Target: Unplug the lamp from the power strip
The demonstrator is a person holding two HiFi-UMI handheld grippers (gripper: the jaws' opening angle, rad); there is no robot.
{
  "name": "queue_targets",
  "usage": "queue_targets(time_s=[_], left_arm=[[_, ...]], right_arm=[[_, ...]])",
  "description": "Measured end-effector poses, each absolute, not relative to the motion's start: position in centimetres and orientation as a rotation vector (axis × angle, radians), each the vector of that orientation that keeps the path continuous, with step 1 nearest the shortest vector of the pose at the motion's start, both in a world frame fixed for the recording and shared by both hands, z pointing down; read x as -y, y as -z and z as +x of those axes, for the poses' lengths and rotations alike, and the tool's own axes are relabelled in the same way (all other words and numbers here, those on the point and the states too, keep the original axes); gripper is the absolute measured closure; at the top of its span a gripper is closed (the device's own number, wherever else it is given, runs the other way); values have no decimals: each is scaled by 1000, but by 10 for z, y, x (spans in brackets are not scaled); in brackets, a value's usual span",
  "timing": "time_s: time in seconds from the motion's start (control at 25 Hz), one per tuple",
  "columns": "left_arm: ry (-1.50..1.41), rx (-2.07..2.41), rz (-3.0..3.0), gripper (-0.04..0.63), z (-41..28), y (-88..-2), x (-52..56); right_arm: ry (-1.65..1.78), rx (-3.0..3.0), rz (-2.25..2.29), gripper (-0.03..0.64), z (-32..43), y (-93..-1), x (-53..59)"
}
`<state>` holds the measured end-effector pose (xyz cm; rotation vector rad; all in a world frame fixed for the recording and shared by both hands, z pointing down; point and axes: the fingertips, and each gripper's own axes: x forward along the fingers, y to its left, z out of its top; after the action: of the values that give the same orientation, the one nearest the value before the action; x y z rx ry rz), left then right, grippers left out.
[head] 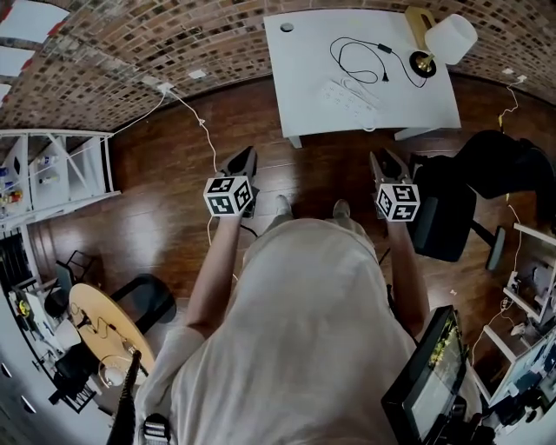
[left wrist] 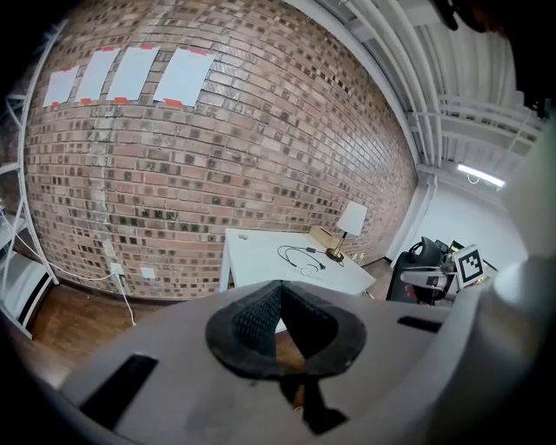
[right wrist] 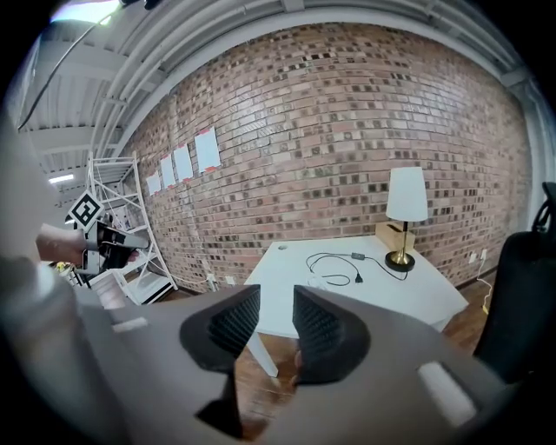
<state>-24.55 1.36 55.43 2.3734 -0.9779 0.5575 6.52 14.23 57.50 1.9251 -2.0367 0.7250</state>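
A white table (head: 304,78) stands far ahead against the brick wall. On it are a lamp (head: 450,39) with a white shade and brass base, its black cord (head: 347,52) in a loop, and a white power strip (head: 349,96). The cord's plug end (head: 383,77) lies close to the strip; I cannot tell whether it sits in a socket. Both grippers hover over the wooden floor, well short of the table. My left gripper (head: 248,156) (left wrist: 281,283) is shut with its pads meeting at the tips and nothing between them. My right gripper (head: 382,158) (right wrist: 277,295) stands open and holds nothing.
A black office chair (head: 443,217) stands right of me, close to the right gripper. A white shelf unit (head: 52,174) lines the left wall. A white cable (head: 204,130) runs from a wall socket across the floor. A wooden box (head: 419,22) sits behind the lamp.
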Motion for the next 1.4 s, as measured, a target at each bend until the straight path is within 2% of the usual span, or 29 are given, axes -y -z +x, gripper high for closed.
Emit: queue_targets(time_s=[0.64,1.4], left_arm=[[-575,1046,2362,591,-224,-550,-13],[-661,992,2319,591,-208,-581,-48]], right_arm=[[-755,1991,1901,511,116,-596,-164],[-791,1979,1876,514,127,-608,-186]])
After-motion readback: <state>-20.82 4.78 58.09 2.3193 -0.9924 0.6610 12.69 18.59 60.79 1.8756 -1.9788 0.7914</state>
